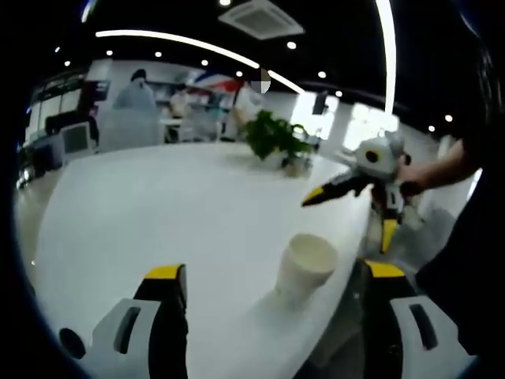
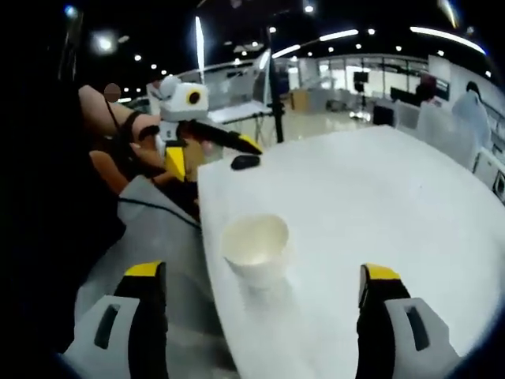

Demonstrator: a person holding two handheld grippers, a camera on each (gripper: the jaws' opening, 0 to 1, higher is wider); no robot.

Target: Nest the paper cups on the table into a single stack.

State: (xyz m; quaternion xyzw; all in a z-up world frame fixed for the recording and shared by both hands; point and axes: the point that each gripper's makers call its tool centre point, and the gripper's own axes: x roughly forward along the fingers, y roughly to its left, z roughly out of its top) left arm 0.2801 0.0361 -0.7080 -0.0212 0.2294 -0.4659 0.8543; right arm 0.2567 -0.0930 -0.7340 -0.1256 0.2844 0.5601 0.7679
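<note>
One white paper cup point(image 1: 306, 264) stands upright, mouth up, close to the near edge of the white table point(image 1: 173, 213). My left gripper point(image 1: 275, 272) is open wide just short of it, holding nothing, with the cup nearer its right jaw. From the other side, my right gripper point(image 2: 261, 272) is also open wide and holds nothing; the cup point(image 2: 255, 246) stands ahead between its jaws. Each gripper shows in the other's view, held in a hand beyond the table edge: the right gripper point(image 1: 350, 219) and the left gripper point(image 2: 215, 158), both with yellow-tipped jaws spread.
A potted plant point(image 1: 274, 136) stands at the table's far side. A small black object point(image 2: 245, 162) lies on the table point(image 2: 379, 197) near the left gripper. The table edge runs just beside the cup, with floor beyond. People stand in the background.
</note>
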